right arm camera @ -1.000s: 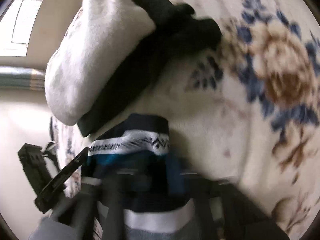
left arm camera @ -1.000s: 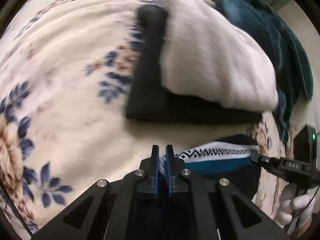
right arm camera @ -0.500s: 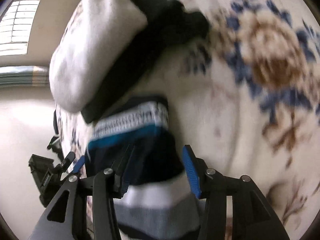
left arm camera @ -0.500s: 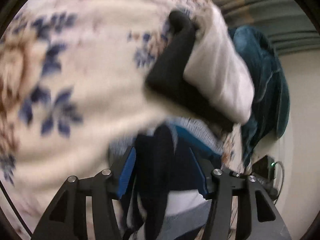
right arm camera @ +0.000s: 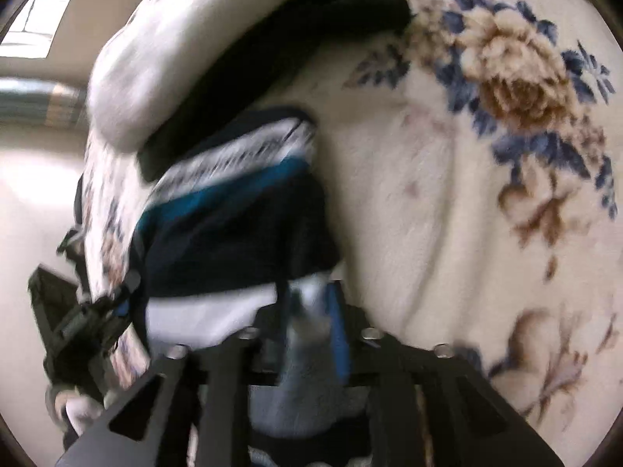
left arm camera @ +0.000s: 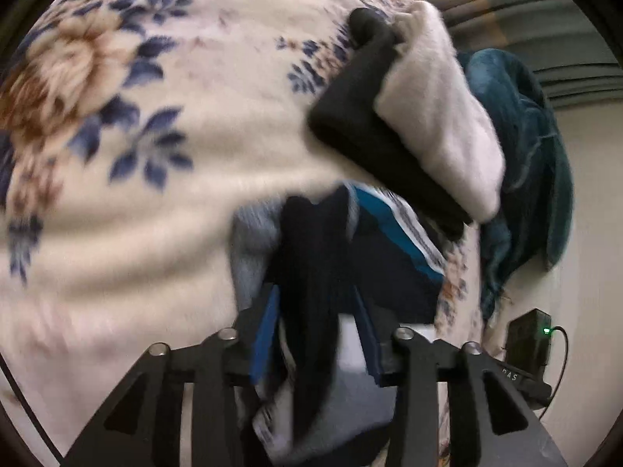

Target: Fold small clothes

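Note:
A small knitted garment [left arm camera: 389,257], navy with teal, white and grey bands, lies on the floral blanket [left arm camera: 155,194]. My left gripper [left arm camera: 317,311] is partly open, and a dark fold of the garment runs between its blue pads. In the right wrist view the same garment [right arm camera: 233,214] lies just ahead. My right gripper [right arm camera: 309,303] has closed on its grey-white edge. The left gripper's body [right arm camera: 78,323] shows at the left of that view.
A folded stack of a white garment [left arm camera: 440,116] on a black one [left arm camera: 362,116] lies just beyond the knitted piece. A teal cloth [left arm camera: 525,155] hangs at the blanket's far right edge. A black device with a green light [left arm camera: 529,334] sits below it.
My left gripper opened from shut and is now narrowing around a dark fold. My right gripper opened, then closed on the garment's grey-white edge. Both views shifted over the garment.

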The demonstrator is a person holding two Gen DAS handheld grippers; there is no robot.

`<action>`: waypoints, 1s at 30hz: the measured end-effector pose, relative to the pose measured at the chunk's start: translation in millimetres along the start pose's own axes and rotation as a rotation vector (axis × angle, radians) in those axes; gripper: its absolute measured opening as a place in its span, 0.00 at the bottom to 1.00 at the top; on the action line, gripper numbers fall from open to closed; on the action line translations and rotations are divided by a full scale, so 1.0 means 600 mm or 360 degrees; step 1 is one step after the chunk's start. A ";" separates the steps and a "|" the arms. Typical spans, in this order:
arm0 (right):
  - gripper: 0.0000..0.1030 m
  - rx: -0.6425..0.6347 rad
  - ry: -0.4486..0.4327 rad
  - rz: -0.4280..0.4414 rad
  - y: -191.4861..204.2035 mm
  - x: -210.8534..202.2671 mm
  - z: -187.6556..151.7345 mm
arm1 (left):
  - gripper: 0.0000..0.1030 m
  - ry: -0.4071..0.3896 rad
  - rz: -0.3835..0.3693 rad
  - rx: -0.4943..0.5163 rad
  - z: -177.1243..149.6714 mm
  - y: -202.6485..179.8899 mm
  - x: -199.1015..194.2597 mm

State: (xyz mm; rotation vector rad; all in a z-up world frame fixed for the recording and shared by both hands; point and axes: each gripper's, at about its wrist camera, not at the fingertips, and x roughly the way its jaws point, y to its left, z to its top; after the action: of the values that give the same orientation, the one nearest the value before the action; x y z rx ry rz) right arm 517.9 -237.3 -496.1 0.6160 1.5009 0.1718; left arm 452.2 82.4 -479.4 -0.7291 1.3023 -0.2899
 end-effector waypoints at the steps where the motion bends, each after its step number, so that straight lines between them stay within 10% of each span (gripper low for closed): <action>1: 0.47 -0.0013 0.0032 0.0030 0.004 0.000 -0.014 | 0.34 -0.0006 0.0028 0.0054 -0.017 -0.008 0.002; 4: 0.49 -0.0048 0.0097 0.0047 0.008 0.015 -0.055 | 0.14 -0.0023 0.0231 0.0288 -0.057 -0.029 0.021; 6: 0.23 -0.0123 0.0090 -0.0034 0.014 0.034 -0.087 | 0.13 -0.0044 0.0301 0.0275 -0.060 -0.019 0.028; 11: 0.20 -0.0081 0.0085 -0.0080 -0.004 0.050 -0.095 | 0.22 -0.0043 0.0142 0.0068 -0.051 0.002 -0.005; 16: 0.55 -0.0042 0.0175 0.0028 -0.017 0.021 -0.141 | 0.66 0.0056 0.0021 0.0154 -0.124 -0.021 -0.060; 30: 0.55 0.0155 0.0556 -0.0053 -0.102 -0.047 -0.526 | 0.68 0.0450 0.0130 -0.0016 -0.463 0.053 -0.156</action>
State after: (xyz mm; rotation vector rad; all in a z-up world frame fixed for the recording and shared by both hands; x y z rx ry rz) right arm 196.0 -215.2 -485.3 0.6617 1.8645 0.1882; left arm 159.0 70.4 -451.4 -0.6574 1.5987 -0.3288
